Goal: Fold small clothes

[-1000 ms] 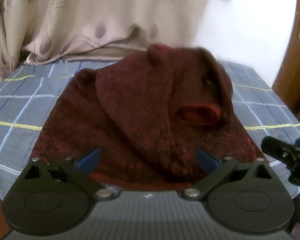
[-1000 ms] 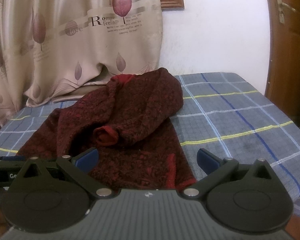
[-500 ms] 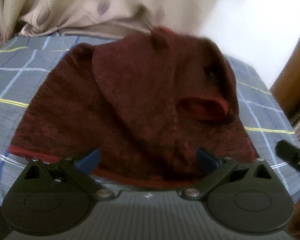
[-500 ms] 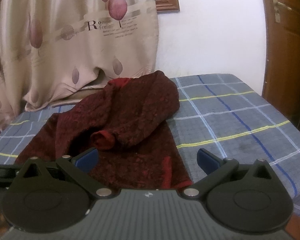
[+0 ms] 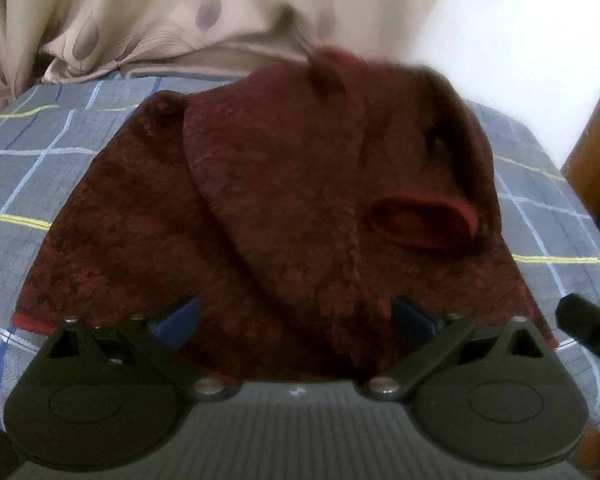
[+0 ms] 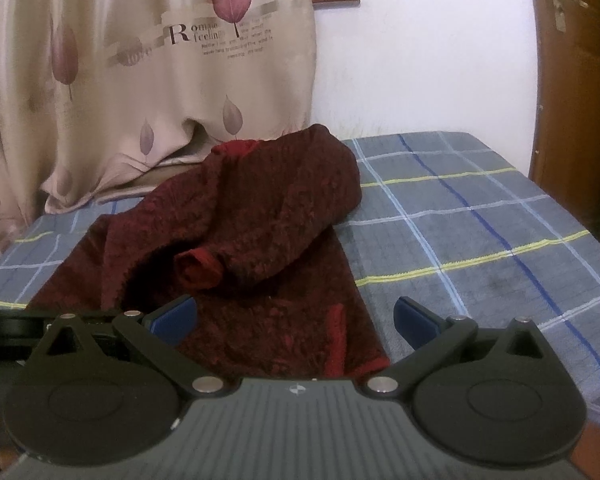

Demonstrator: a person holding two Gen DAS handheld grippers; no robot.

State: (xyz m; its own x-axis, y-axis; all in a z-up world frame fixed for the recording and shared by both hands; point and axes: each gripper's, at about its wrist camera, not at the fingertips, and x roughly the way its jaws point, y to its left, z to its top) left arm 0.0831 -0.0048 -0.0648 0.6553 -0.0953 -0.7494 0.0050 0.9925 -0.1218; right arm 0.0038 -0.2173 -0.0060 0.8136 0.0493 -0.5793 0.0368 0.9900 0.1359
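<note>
A: What is lying at the centre of both views?

B: A small dark red sweater of fuzzy, mottled knit is lying on a bed. Its sleeves are lying folded across the body, and one cuff is showing a rounded, brighter red opening. A red trim is edging the near hem.

A: What is the bed cover showing?

B: A grey-blue checked sheet with white, blue and yellow lines is spreading under the sweater.

A: How are the tools standing?

B: The left tool is hovering at the near hem, its blue-padded fingers spread wide with nothing between them. The right tool is also gaping wide, hanging over the hem's right corner and gripping nothing. Its black tip is showing at the right edge of the left wrist view.

A: And behind?

B: A beige curtain printed with leaves and lettering is hanging beside a white wall and a brown wooden door.
</note>
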